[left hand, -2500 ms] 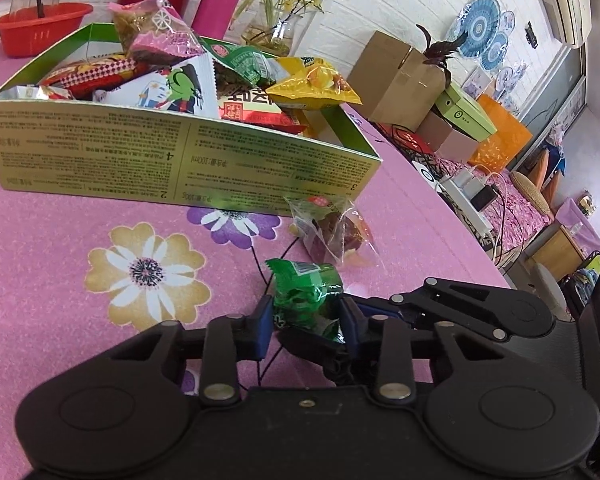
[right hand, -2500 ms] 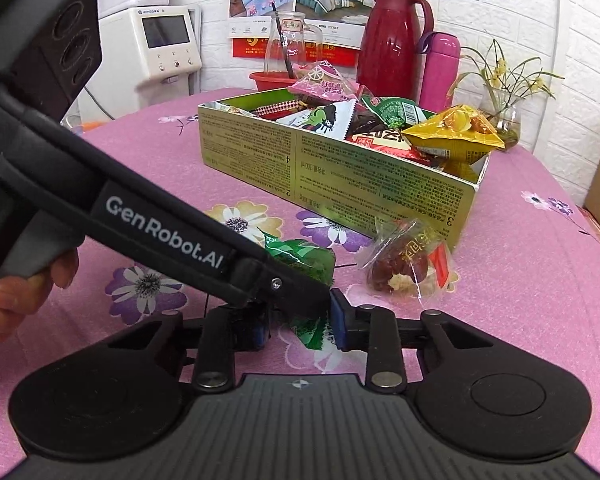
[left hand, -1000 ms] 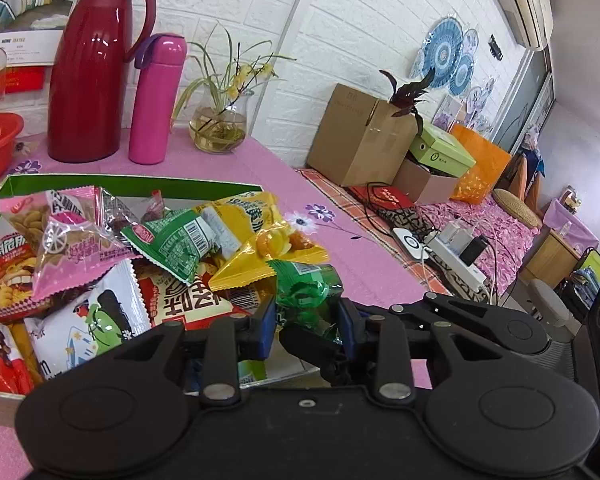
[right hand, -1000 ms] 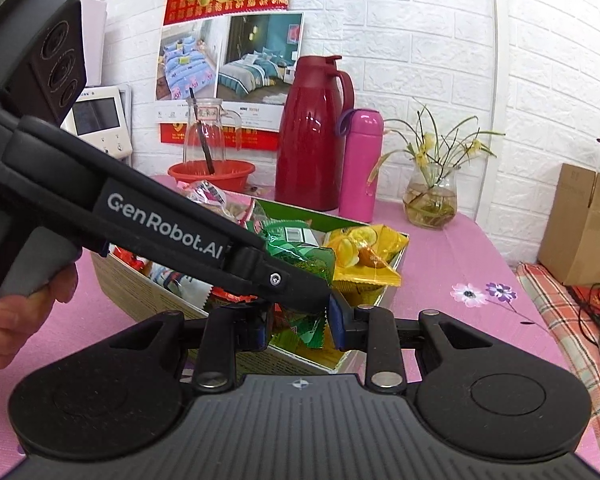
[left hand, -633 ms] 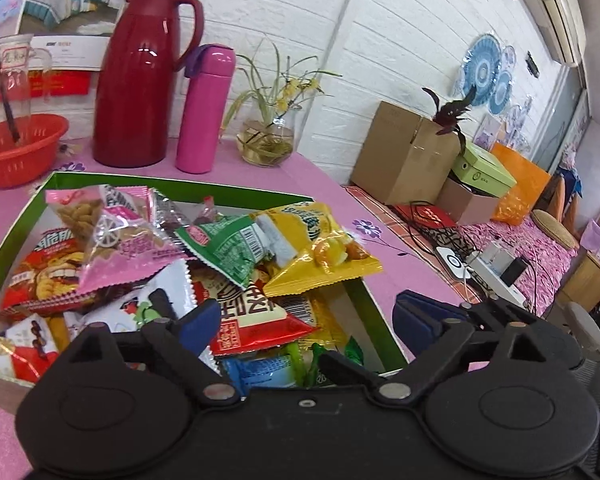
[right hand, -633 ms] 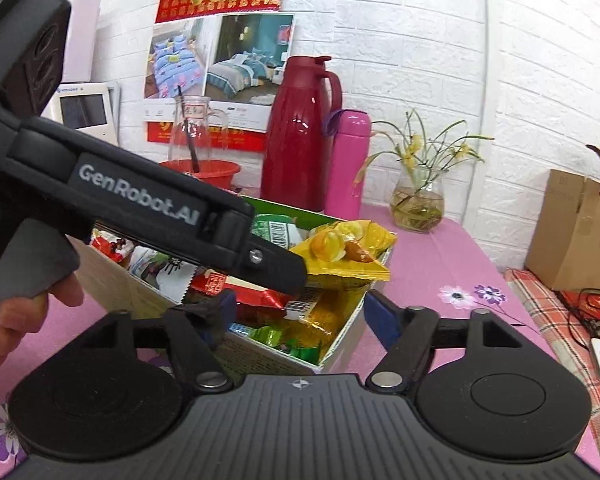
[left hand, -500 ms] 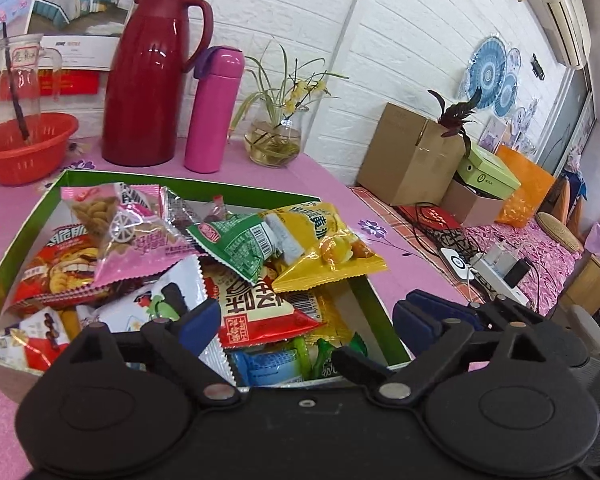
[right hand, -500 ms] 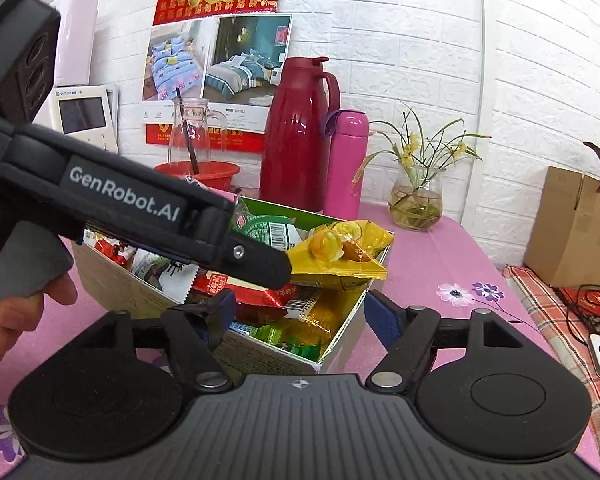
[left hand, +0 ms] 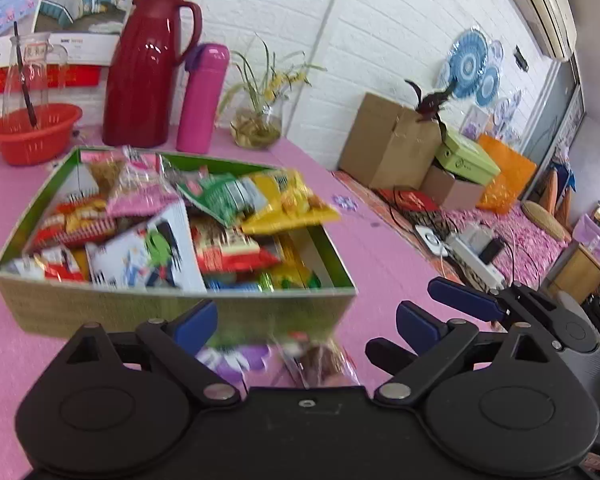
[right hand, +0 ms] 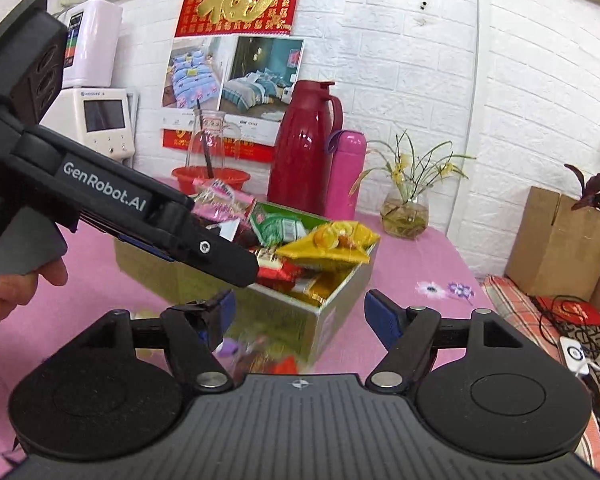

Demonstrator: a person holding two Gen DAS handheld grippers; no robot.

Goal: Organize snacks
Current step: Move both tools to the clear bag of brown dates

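Snacks (left hand: pixel 220 216) piled in box (left hand: pixel 172 312) at 12 o'clock. Left gripper (left hand: pixel 306 320) and right gripper (right hand: pixel 296 310): jaws just opened wide, released, nothing between.

both jaws have just swung wide apart, nothing between the blue pads on either. left hand-held gripper (left hand: pixel 306 322) tilts downward, right hand-held gripper (right hand: pixel 296 314) sits closer to level. the left one's body crosses the right view, with the person's hand (right hand: pixel 8 292) wrapped round its grip.
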